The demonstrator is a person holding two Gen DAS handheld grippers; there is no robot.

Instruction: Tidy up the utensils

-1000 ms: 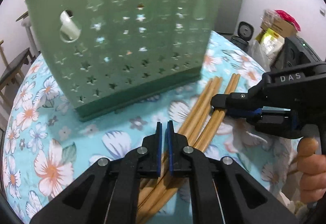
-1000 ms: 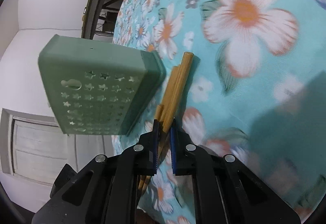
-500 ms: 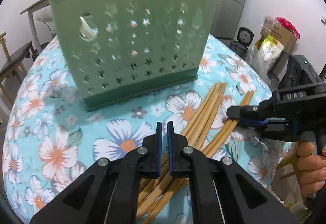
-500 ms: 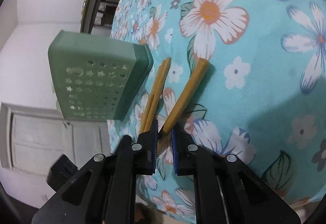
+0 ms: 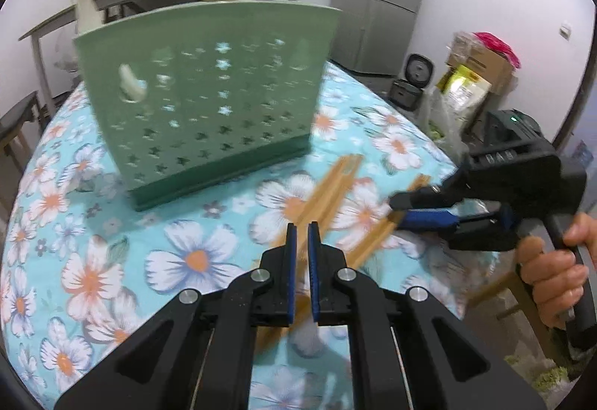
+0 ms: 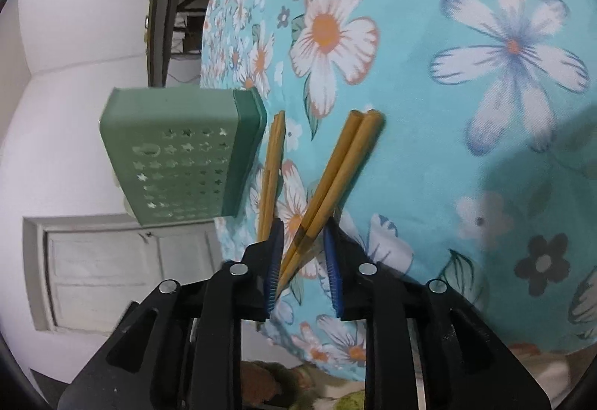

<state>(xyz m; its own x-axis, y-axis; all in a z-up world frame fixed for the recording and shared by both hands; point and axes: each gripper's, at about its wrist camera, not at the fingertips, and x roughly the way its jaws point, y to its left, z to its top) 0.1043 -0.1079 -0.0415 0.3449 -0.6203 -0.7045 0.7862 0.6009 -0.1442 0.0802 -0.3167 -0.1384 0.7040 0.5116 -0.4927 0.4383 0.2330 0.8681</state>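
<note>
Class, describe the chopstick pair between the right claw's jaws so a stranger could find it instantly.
Find the green perforated basket on the floral tablecloth. Two chopstick groups lie beside it. Choose the splayed pair farther from the basket, its ends between the right claw's jaws.

The cloth [image 5: 112,245] on the counter is turquoise, printed with white, orange-centred flowers and small grey ones. The basket [image 5: 209,103] is pale green with star-shaped cut-outs and a darker green base. The chopsticks [image 6: 335,178] are golden-brown wood. Both hand-held grippers are black with blue pads [image 5: 291,275].
</note>
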